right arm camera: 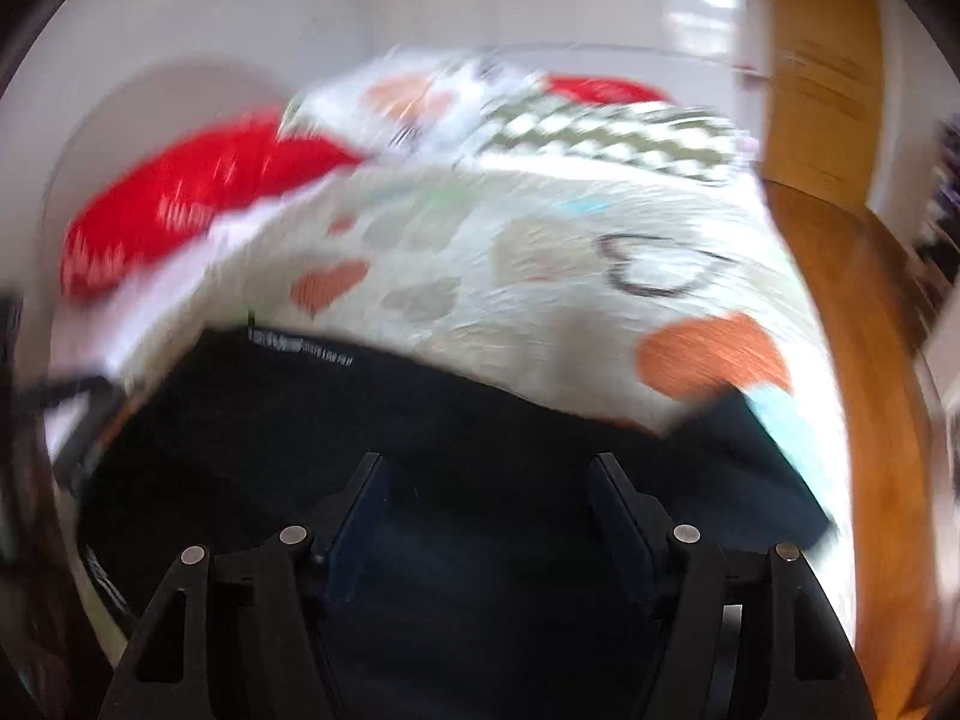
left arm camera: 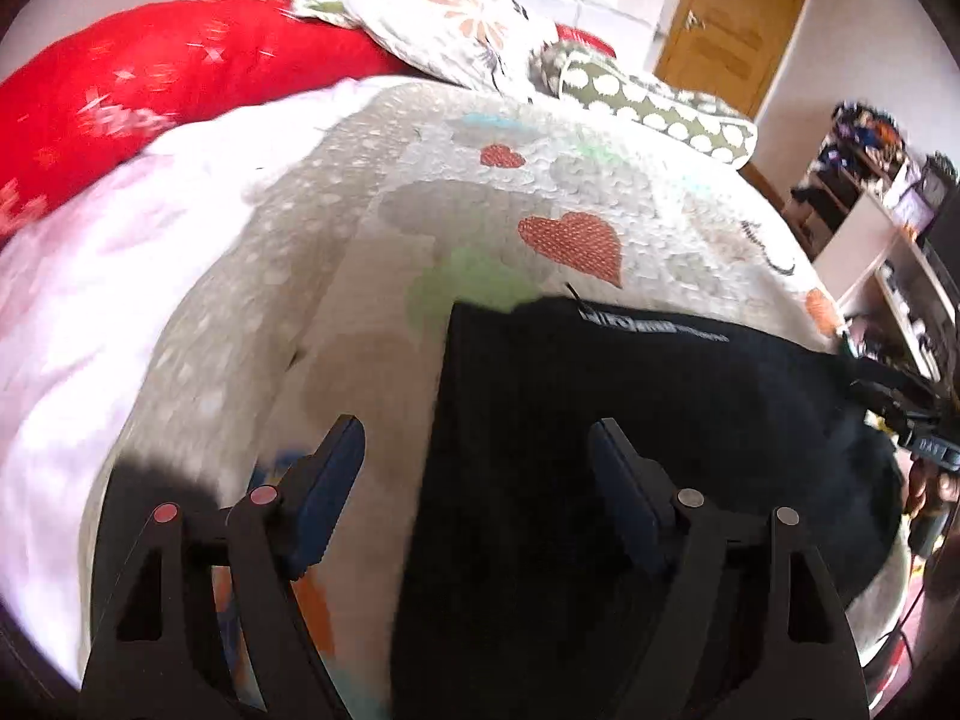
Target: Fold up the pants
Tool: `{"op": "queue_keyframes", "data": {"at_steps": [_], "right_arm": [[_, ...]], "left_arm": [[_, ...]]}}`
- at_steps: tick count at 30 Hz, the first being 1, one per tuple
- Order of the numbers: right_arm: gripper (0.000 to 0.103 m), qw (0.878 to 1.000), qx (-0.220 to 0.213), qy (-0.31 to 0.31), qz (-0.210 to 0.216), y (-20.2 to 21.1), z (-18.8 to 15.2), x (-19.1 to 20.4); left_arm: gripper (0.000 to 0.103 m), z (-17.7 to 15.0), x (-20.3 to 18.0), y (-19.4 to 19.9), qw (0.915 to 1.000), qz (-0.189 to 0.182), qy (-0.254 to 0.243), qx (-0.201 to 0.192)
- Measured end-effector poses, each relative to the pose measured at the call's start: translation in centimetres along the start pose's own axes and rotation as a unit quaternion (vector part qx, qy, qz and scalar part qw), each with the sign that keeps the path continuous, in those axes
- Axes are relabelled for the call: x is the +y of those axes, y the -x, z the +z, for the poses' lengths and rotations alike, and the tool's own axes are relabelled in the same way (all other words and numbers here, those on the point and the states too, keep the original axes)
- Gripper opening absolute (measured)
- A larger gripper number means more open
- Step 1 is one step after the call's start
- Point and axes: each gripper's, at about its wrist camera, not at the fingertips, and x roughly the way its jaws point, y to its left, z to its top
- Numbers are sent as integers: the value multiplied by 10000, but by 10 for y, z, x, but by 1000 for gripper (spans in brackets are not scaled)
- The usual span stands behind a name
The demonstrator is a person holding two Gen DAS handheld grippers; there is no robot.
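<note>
pants [left arm camera: 630,420] look soft and limp on the bed [left arm camera: 372,276]; best pinched at a folded edge. left gripper [left arm camera: 477,450] and right gripper [right arm camera: 486,480] gape wide, holding nothing.

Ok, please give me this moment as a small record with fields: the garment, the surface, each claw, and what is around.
garment: dark pants, lying flat on the bed, a white printed label near the far edge
surface: quilted bedcover with heart patterns
left claw: open, nothing held, over the pants' left edge
right claw: open, nothing held, over the pants
bedding behind: red blanket, floral pillow, dotted pillow
background: wooden door
image quality: right wrist view strongly blurred
</note>
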Motion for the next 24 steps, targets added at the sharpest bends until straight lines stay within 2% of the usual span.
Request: {"op": "queue_keyframes", "data": {"at_steps": [4, 7, 10, 12, 13, 14, 15, 16, 17, 18, 19, 21, 24], "right_arm": [[67, 9980, 360, 490, 146, -38, 14, 1], [67, 9950, 536, 823, 156, -62, 25, 1], [67, 9914, 731, 1065, 230, -81, 30, -2], [66, 9910, 679, 1133, 212, -88, 32, -1], [57, 9915, 613, 1126, 214, -87, 32, 1], [31, 9912, 597, 1145, 295, -88, 32, 4], [19, 9904, 577, 1222, 274, -87, 32, 9], [5, 9892, 537, 1347, 211, -86, 32, 15], [5, 9872, 467, 1521, 68, -84, 30, 23], [5, 9861, 422, 1609, -17, -82, 30, 26], [5, 9864, 349, 1604, -81, -77, 31, 26], [5, 9905, 126, 1366, -122, -62, 38, 18], [5, 9930, -331, 1116, -172, -18, 50, 14]], "left_arm": [[78, 24, 3, -43, 9985, -34, -391, 381], [78, 34, 1, -68, 9953, 60, -809, 528], [78, 35, -9, -92, 9884, -142, -1262, 827], [79, 35, -17, -98, 9854, -79, -1555, 681], [79, 35, -20, -98, 9843, -68, -1663, 581], [79, 36, -22, -98, 9837, -73, -1722, 512], [67, 38, -23, -99, 9842, -158, -1694, 496], [45, 40, -23, -99, 9844, -332, -1652, 514], [37, 41, -25, -97, 9850, -406, -1622, 431], [24, 43, -28, -92, 9851, -263, -1682, 238], [5, 44, -31, -87, 9843, -159, -1753, 98], [5, 48, -33, -71, 9838, 49, -1776, -238], [5, 58, -27, -39, 9859, -158, -1577, -538]]}}
